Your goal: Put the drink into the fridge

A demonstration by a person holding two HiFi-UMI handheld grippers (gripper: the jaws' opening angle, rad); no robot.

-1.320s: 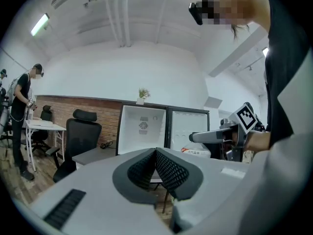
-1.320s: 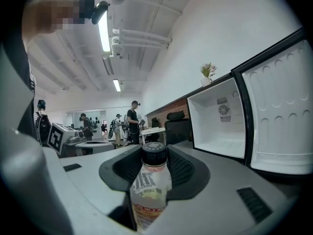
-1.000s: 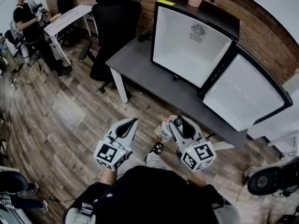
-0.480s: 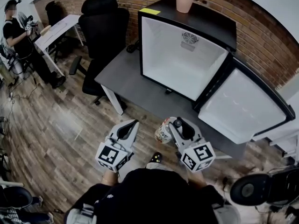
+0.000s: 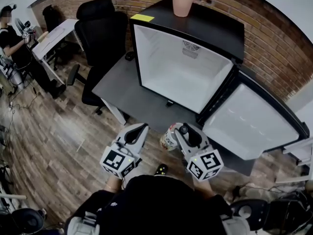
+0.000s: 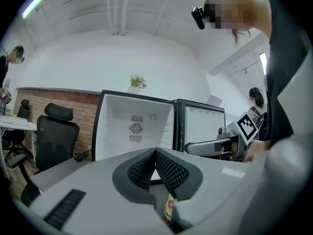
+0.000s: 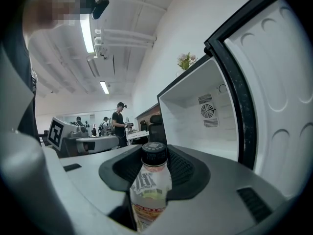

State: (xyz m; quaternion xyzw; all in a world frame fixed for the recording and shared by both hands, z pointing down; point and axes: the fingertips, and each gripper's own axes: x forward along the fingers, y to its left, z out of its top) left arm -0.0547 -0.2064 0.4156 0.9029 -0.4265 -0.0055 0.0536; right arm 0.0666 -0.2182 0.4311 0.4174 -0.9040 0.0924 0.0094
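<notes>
The drink [image 7: 149, 190], a pale bottle with a black cap and red-printed label, stood upright, clamped in the right tongs [image 7: 154, 161] before the open fridge [image 5: 186, 72]. The left tongs [image 6: 155, 155] were closed together.

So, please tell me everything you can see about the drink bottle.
The drink bottle looks like pale plastic, with a dark screw cap, grey lettering and a red-and-white label band lower down. It stands upright, capped, clamped between the jaws of the right gripper, held in the air before the open fridge.
</notes>
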